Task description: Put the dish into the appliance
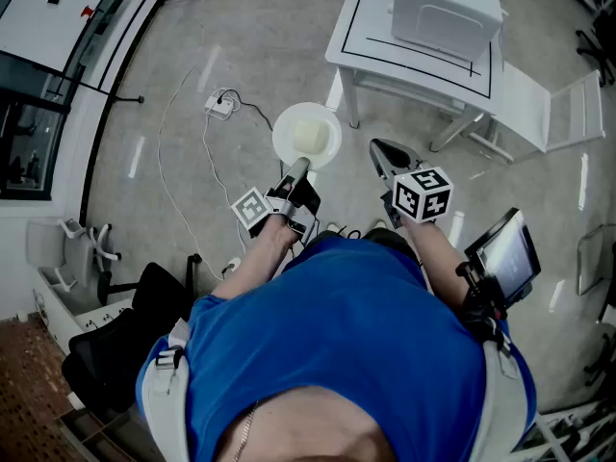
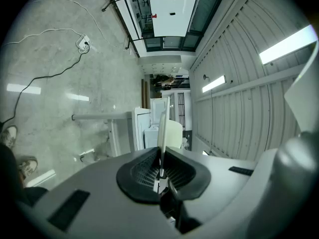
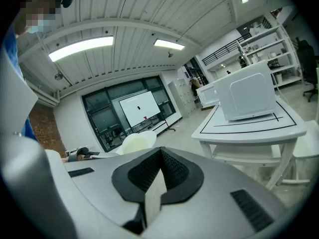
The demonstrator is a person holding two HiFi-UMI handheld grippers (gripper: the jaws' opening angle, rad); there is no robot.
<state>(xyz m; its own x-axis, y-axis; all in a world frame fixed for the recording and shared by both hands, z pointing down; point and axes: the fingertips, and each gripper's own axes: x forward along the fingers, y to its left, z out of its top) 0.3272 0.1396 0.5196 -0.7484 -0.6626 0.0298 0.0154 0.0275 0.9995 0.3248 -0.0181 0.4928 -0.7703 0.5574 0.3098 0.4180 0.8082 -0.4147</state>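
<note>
Grey, glossy floor (image 1: 183,133) fills most of the head view. At one o'clock from the person, whose blue shirt (image 1: 356,354) covers the lower frame, stands a white table (image 1: 358,48). A white box-shaped appliance (image 1: 445,8) sits on its top inside a black outline. At twelve o'clock, well short of the table, the dish (image 1: 306,135), a round pale plate, is held roughly flat over the floor, apart from both table and appliance. The left gripper (image 1: 295,169) pinches it at the six o'clock point of its rim. In the left gripper view the rim runs edge-on between the black pads, which press onto it. The right gripper (image 1: 382,150) sits just beside the dish at its four o'clock without touching it, its jaws pressed together with nothing between them. A white power strip (image 1: 219,104) with its cable lies on the floor at ten o'clock from the dish.
</note>
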